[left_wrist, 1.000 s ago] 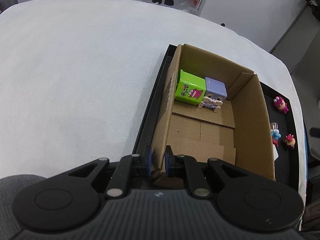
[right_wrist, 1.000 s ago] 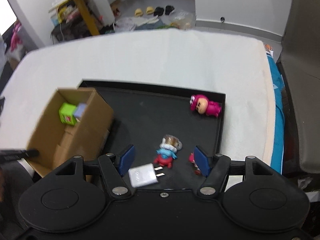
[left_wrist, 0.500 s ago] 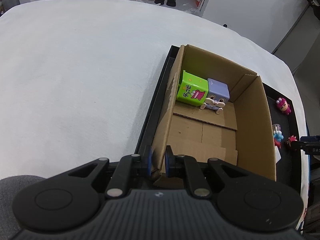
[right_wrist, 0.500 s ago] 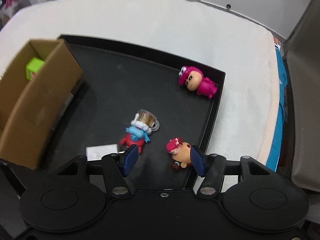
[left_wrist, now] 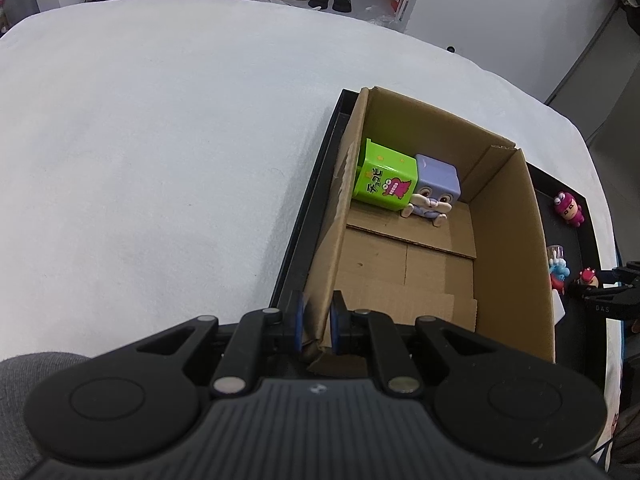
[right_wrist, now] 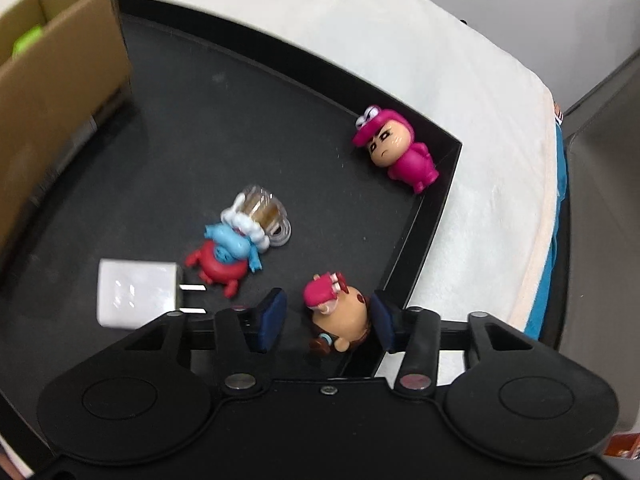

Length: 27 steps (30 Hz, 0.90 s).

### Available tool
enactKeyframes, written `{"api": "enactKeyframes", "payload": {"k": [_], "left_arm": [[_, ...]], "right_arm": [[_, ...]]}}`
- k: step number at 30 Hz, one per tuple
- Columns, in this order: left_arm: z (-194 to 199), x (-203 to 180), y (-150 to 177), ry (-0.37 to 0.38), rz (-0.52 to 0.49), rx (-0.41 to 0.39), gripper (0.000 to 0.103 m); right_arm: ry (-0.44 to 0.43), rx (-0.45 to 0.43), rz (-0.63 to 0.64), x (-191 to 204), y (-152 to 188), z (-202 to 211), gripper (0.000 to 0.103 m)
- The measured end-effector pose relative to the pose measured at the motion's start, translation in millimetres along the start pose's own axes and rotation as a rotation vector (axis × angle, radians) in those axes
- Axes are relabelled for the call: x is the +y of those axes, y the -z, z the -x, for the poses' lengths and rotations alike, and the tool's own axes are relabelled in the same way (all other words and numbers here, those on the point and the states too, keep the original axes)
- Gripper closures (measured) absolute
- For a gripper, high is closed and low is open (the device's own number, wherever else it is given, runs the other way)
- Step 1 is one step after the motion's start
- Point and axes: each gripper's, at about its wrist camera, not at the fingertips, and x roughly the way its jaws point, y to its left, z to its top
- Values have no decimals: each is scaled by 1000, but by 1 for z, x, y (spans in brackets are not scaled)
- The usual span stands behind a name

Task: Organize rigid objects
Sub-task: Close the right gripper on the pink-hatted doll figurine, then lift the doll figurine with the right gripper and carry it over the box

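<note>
A white-covered table [left_wrist: 160, 140] carries a black tray [right_wrist: 248, 120] at its right side. A cardboard box [left_wrist: 508, 264] stands in the tray's left part, open at the top. Against the box's far left corner lie a green cube toy [left_wrist: 384, 182] and, touching it on the right, a lilac rabbit cube [left_wrist: 436, 188]; the rest of the box floor is bare cardboard.

The left gripper [left_wrist: 316, 326] is clenched on the box's near left wall, one pad on each side of the cardboard.

On the open tray floor right of the box, a white plug adapter [right_wrist: 134, 294] lies near the front edge, its prongs towards a red-and-blue figure [right_wrist: 226, 254]. A clear mug toy [right_wrist: 266, 212] touches that figure's head. A pink-hooded figure [right_wrist: 400, 152] lies by the tray's far right corner.

The right gripper [right_wrist: 326, 320] has just been closing; its jaws straddle a small pink-haired figure [right_wrist: 338, 318] beside the tray's right edge. The right pad touches the figure, while the left pad is still apart from it.
</note>
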Motion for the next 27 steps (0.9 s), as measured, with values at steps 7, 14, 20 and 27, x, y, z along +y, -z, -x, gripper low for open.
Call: {"api": "enactKeyframes", "payload": {"k": [7,14,20,27], "left_arm": [[-1,-2,0,-11,0,3,91],[-1,-2,0,-11,-2,5,91],[-2,-4,-1,-16,-4,12,91],[-2,-6,-3,-24,-13,15,92]], "right_arm": [[10,3,-18,0,0,10,73],[4,-17,-77,-8,-1,19,73],[26,-57,-131,-11,-6,36,74],[-1,-128,-205,-14,-13,63,74]]}}
